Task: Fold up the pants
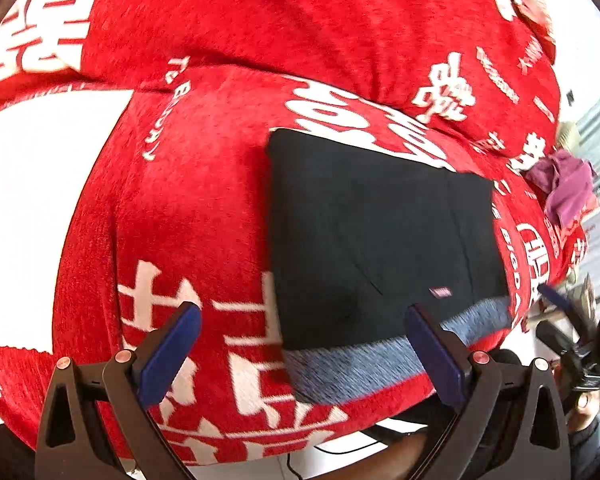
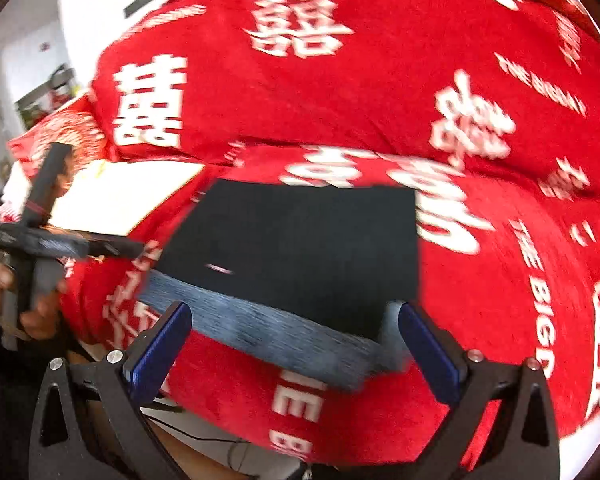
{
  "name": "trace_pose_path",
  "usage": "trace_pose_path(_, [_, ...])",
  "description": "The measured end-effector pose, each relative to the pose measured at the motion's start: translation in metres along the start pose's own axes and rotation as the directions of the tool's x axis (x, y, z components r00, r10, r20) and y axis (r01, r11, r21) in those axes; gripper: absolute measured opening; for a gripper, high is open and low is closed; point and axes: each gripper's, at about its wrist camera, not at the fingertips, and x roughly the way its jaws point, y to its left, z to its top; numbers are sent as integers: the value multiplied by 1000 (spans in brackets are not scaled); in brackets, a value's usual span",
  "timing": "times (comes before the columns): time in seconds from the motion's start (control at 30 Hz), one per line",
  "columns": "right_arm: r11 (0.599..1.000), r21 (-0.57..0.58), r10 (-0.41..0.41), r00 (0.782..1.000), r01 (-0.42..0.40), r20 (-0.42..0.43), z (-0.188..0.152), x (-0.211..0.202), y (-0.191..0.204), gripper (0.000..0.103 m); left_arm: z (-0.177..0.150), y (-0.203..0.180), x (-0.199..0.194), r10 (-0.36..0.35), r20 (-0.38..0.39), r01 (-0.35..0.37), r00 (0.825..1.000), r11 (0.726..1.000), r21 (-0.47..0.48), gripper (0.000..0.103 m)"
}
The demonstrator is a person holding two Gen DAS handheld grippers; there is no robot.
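Note:
Black pants (image 1: 380, 236) with a grey-blue waistband (image 1: 380, 356) lie folded into a flat rectangle on a red blanket (image 1: 204, 208) with white lettering. My left gripper (image 1: 304, 356) hovers open over the near left part of the pants, nothing between its blue pads. In the right wrist view the same pants (image 2: 300, 244) lie just ahead, waistband (image 2: 268, 332) nearest. My right gripper (image 2: 296, 352) is open over the waistband and holds nothing. The left gripper's body (image 2: 40, 236) and a hand show at the far left of that view.
A purple cloth (image 1: 564, 184) lies bunched on the blanket's right edge. A white patch (image 1: 32, 216) of the surface lies left of the pants. The blanket's near edge drops off just in front of both grippers, with floor and a cable below.

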Motion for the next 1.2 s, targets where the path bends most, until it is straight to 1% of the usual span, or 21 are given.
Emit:
trace_pose_path(0.07, [998,61,-14,999,16,-33,-2,5,-16,103,9,9,7,-10,-15,10,1000,1000,-27,102])
trace_pose_path(0.13, [996,91,-19,1000,21,-25,-5,4,-30,103,15,8,18,-36,-35,35,999,999,-36,102])
trace_pose_path(0.2, [994,107,-5,1000,8,-22,-2,5,-42,103,19,5,29,-61,-63,60,996,998,-24,102])
trace_pose_path(0.27, [995,101,23,999,-19,-44,4,16,-48,103,24,-2,43,-70,-91,70,993,998,2,102])
trace_pose_path(0.33, [995,84,51,996,-46,-67,12,27,-51,103,26,-7,52,-57,-112,59,992,998,12,102])
trace_pose_path(0.4, [995,70,76,992,-69,-102,17,40,-54,103,28,-8,60,-80,-130,82,988,997,10,102])
trace_pose_path(0.47, [993,63,111,985,-103,-130,22,54,-58,103,30,-6,66,-118,-149,119,982,993,-6,102])
trace_pose_path(0.6, [982,112,169,973,-153,-159,25,75,-73,103,31,-4,73,-136,-156,134,978,991,-22,102])
trace_pose_path(0.7, [966,161,227,959,-201,-170,22,89,-83,103,32,-7,74,-122,-154,121,981,993,-12,102])
trace_pose_path(0.8, [949,178,292,938,-260,-187,19,102,-80,103,34,-14,77,-115,-147,115,982,993,-8,102])
trace_pose_path(0.87, [943,165,319,926,-289,-202,17,113,-71,103,35,-20,83,-131,-155,131,979,991,-10,102])
trace_pose_path(0.93, [943,135,325,926,-303,-193,19,118,-62,103,35,-23,88,-147,-162,146,976,989,-20,102])
trace_pose_path(1.03, [949,124,308,931,-288,-195,25,128,-54,103,37,-23,90,-155,-144,154,977,988,-20,102])
trace_pose_path(1.1, [947,125,317,929,-297,-190,26,130,-55,103,37,-21,92,-174,-142,173,974,985,-20,102])
trace_pose_path(1.2, [941,102,337,925,-323,-176,24,132,-57,103,38,-22,93,-177,-142,179,974,984,2,102])
